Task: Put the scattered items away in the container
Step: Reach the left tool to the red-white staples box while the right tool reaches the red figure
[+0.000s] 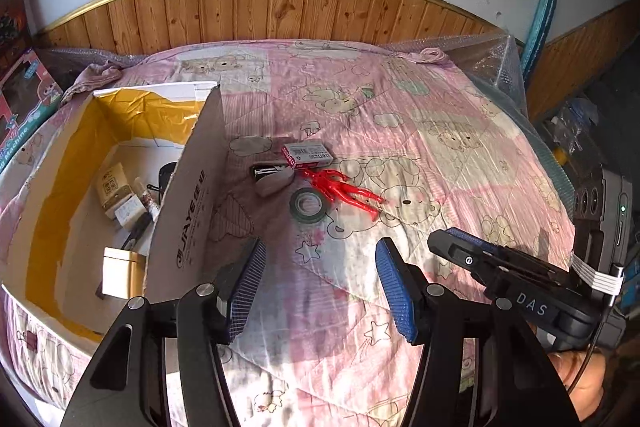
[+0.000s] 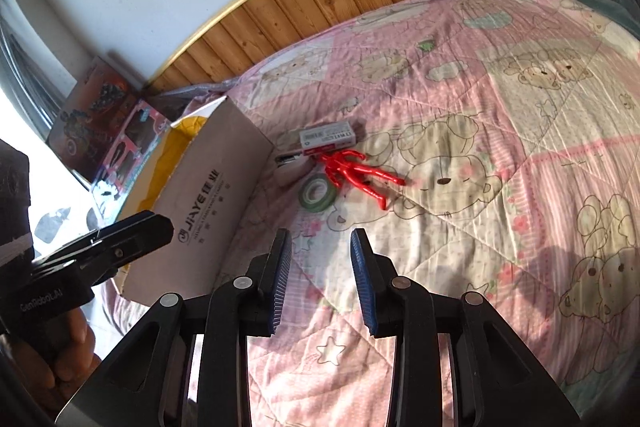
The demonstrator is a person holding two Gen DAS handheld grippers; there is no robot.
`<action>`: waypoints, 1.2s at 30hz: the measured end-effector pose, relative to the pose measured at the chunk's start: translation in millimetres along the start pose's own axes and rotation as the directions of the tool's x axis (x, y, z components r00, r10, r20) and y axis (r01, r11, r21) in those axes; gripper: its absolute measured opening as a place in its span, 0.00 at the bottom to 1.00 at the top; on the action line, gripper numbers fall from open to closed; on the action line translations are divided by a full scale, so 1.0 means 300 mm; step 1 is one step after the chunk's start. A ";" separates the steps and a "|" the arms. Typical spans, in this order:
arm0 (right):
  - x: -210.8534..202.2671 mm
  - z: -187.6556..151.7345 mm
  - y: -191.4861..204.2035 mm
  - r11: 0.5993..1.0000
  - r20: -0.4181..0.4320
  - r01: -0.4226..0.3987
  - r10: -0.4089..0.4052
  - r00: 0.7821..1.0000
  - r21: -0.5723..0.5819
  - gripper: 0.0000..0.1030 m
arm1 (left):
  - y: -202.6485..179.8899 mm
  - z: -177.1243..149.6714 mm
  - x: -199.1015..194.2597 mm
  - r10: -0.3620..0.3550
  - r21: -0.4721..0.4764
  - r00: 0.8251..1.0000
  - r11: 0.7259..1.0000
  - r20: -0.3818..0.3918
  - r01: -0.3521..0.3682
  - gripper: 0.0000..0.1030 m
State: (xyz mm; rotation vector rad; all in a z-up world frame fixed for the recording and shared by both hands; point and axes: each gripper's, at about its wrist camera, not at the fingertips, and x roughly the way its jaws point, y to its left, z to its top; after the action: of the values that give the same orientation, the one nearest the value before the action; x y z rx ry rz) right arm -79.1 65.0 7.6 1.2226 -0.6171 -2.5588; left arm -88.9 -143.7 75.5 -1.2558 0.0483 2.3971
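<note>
Over at nine o'clock the open cardboard box (image 1: 188,195) sits on the pink quilt (image 1: 420,131), some items already inside. Just beside its wall, toward twelve, lie a stapler (image 1: 272,179), a small carton (image 1: 308,154), a tape roll (image 1: 308,205) and a red figure (image 1: 340,189). Left gripper (image 1: 320,287) hovers spread, empty. Right gripper (image 2: 320,275) hovers parted too, holding nothing.
</note>
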 end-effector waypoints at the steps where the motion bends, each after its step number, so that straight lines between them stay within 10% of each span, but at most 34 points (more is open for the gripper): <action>1: 0.021 0.009 -0.006 1.000 -0.011 0.014 -0.014 1.000 -0.013 0.34 | 0.004 0.009 0.029 0.006 -0.007 1.000 1.000 -0.009 -0.006 0.57; 20: 0.474 0.129 -0.019 0.926 -0.176 0.120 -0.193 0.965 -0.357 0.38 | 0.122 0.170 0.419 0.039 -0.087 0.989 0.995 -0.140 -0.052 0.57; 25: 0.455 0.159 -0.124 0.982 -0.184 0.080 -0.111 0.977 -0.169 0.09 | 0.122 0.214 0.493 0.033 -0.081 0.988 0.996 -0.152 -0.046 0.57; 28: 0.413 0.160 -0.260 0.995 -0.192 -0.019 0.038 0.981 0.100 0.09 | 0.114 0.247 0.542 0.034 -0.079 0.987 0.996 -0.157 -0.047 0.57; 31: 0.372 0.120 -0.420 0.898 -0.145 -0.153 0.230 0.962 0.414 0.09 | 0.113 0.277 0.584 0.034 -0.080 0.988 0.996 -0.150 -0.047 0.57; 36: 0.298 0.096 -0.474 0.885 -0.099 -0.135 0.199 0.975 0.446 0.20 | 0.082 0.310 0.675 0.034 -0.020 0.986 0.999 -0.161 -0.038 0.57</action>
State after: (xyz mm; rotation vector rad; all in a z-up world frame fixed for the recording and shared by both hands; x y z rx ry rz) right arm -161.8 164.0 -103.9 1.3967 -1.2560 -2.2310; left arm -271.1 -72.7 -34.0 -1.4682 0.0930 2.3272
